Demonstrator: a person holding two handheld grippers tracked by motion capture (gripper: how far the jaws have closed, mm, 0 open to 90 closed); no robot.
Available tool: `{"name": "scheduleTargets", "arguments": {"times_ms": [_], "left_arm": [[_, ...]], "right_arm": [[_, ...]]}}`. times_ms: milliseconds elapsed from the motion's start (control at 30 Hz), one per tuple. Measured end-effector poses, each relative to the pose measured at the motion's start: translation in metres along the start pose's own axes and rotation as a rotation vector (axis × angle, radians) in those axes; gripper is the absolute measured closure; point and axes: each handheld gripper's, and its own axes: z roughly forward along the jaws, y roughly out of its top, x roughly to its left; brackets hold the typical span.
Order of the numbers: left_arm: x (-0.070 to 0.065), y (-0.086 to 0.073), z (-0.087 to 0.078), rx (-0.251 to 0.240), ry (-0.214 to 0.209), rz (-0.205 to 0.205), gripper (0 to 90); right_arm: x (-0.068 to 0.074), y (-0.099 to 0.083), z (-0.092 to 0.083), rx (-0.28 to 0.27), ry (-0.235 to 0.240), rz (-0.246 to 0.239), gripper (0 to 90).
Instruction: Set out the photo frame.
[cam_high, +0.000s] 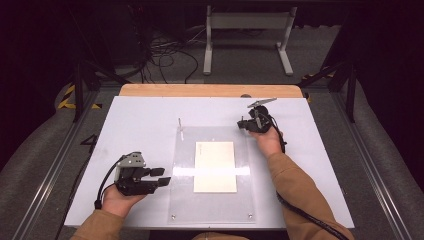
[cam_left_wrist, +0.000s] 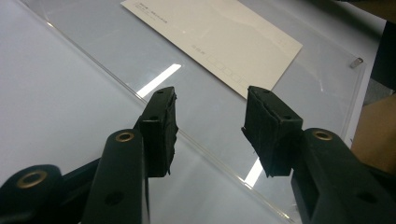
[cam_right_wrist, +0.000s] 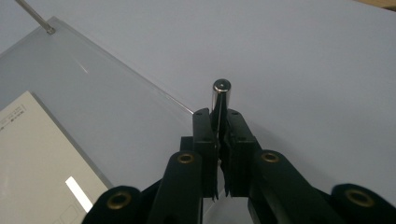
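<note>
The right gripper (cam_right_wrist: 219, 140) is clamped on a small metal pin (cam_right_wrist: 221, 95) that stands up between its pads, just past the far right corner of a clear acrylic sheet (cam_high: 182, 200). The left gripper (cam_left_wrist: 210, 126) has its jaws parted about halfway with nothing between them, poised over the sheet's left edge. Between the two grippers, under the sheet, lies a cream postcard (cam_high: 215, 166). A second pin (cam_high: 180, 123) stands at the sheet's far left corner, level with the right gripper. All this rests on a white table (cam_high: 135, 125) with a wooden strip (cam_high: 210, 90) along its far edge. Beyond lie a grey carpet floor (cam_high: 240, 57), tangled black cables (cam_high: 160, 50) and a white stand (cam_high: 247, 22).
</note>
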Motion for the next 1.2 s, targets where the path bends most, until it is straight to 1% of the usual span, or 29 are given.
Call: {"name": "scheduleTargets", "arguments": {"times_ms": [67, 100, 133, 267, 333, 367, 400, 433, 467, 500, 567, 600, 633, 667, 700, 733, 767, 867, 900, 933, 1000, 1033, 1067, 1100, 1133, 1167, 1200], "left_arm": [[0.001, 0.001, -0.001, 0.001, 0.008, 0.024, 53.6], [0.0, 0.0, -0.001, -0.001, 0.002, 0.019, 53.6], [0.0, 0.0, -0.001, 0.002, 0.0, 0.022, 53.6], [-0.001, 0.0, -0.002, 0.0, 0.007, 0.005, 53.9], [0.0, 0.0, -0.003, -0.003, 0.008, 0.014, 53.9], [0.0, -0.001, -0.004, -0.005, 0.01, 0.007, 53.9], [0.002, -0.001, -0.005, 0.0, 0.022, 0.023, 53.8], [0.002, -0.003, -0.006, -0.003, 0.017, 0.004, 53.6], [0.003, -0.004, -0.007, 0.004, 0.031, 0.015, 53.4], [0.004, -0.006, -0.008, 0.008, 0.034, 0.007, 53.2], [0.005, -0.008, -0.01, 0.023, 0.044, 0.01, 51.6], [0.006, -0.009, -0.011, 0.032, 0.047, 0.029, 50.6], [0.006, -0.011, -0.012, 0.029, 0.057, 0.042, 50.2], [0.006, -0.011, -0.012, 0.029, 0.057, 0.042, 49.3], [0.004, -0.012, -0.013, 0.03, 0.051, 0.032, 49.3], [0.005, -0.013, -0.014, 0.029, 0.051, 0.046, 48.5], [0.005, -0.014, -0.015, 0.03, 0.057, 0.051, 48.0], [0.005, -0.016, -0.016, 0.03, 0.054, 0.041, 47.2], [0.006, -0.017, -0.016, 0.03, 0.055, 0.048, 47.1], [0.006, -0.018, -0.017, 0.032, 0.055, 0.033, 47.1], [0.007, -0.019, -0.016, 0.037, 0.054, 0.039, 47.1], [0.007, -0.02, -0.016, 0.045, 0.063, 0.051, 47.1], [0.006, -0.02, -0.015, 0.047, 0.051, 0.045, 47.1], [0.006, -0.021, -0.014, 0.051, 0.057, 0.048, 47.0], [0.005, -0.022, -0.013, 0.057, 0.05, 0.046, 47.1], [0.004, -0.022, -0.013, 0.066, 0.054, 0.043, 47.0], [0.004, -0.023, -0.012, 0.074, 0.06, 0.065, 46.8]], "right_arm": [[0.0, 0.001, 0.001, 0.004, -0.003, 0.016, 85.1], [0.0, 0.001, 0.001, 0.004, -0.003, 0.02, 85.1], [-0.001, 0.001, 0.001, 0.003, 0.001, 0.029, 84.9], [-0.003, 0.001, 0.002, 0.002, 0.007, 0.064, 84.7], [-0.003, 0.001, 0.002, 0.001, 0.011, 0.075, 84.7], [-0.004, 0.001, 0.002, -0.004, 0.015, 0.077, 84.6], [-0.005, 0.001, 0.003, -0.006, 0.017, 0.084, 84.6], [-0.005, 0.001, 0.003, -0.006, 0.016, 0.088, 84.6], [-0.005, 0.001, 0.003, -0.005, 0.014, 0.093, 84.6], [-0.005, 0.002, 0.003, -0.003, 0.013, 0.102, 84.6], [-0.005, 0.002, 0.003, 0.0, 0.011, 0.117, 84.5], [-0.005, 0.002, 0.004, 0.0, 0.011, 0.123, 84.5], [-0.005, 0.003, 0.004, 0.001, 0.009, 0.124, 84.5], [-0.005, 0.003, 0.004, 0.001, 0.009, 0.124, 84.5], [-0.005, 0.003, 0.004, 0.005, 0.008, 0.127, 84.5], [-0.005, 0.004, 0.004, 0.008, 0.007, 0.132, 84.5], [-0.005, 0.004, 0.004, 0.01, 0.007, 0.14, 84.4], [-0.006, 0.005, 0.005, 0.017, 0.012, 0.157, 83.9], [-0.007, 0.005, 0.005, 0.015, 0.02, 0.163, 83.7], [-0.007, 0.004, 0.005, 0.011, 0.025, 0.172, 83.6], [-0.007, 0.004, 0.005, 0.012, 0.025, 0.176, 83.5], [-0.008, 0.005, 0.005, 0.015, 0.026, 0.178, 83.5], [-0.008, 0.005, 0.005, 0.014, 0.028, 0.18, 83.5], [-0.008, 0.005, 0.005, 0.014, 0.03, 0.183, 83.3], [-0.009, 0.005, 0.005, 0.015, 0.034, 0.188, 83.3], [-0.009, 0.005, 0.006, 0.014, 0.037, 0.193, 83.2], [-0.009, 0.005, 0.006, 0.018, 0.036, 0.203, 83.2]]}}
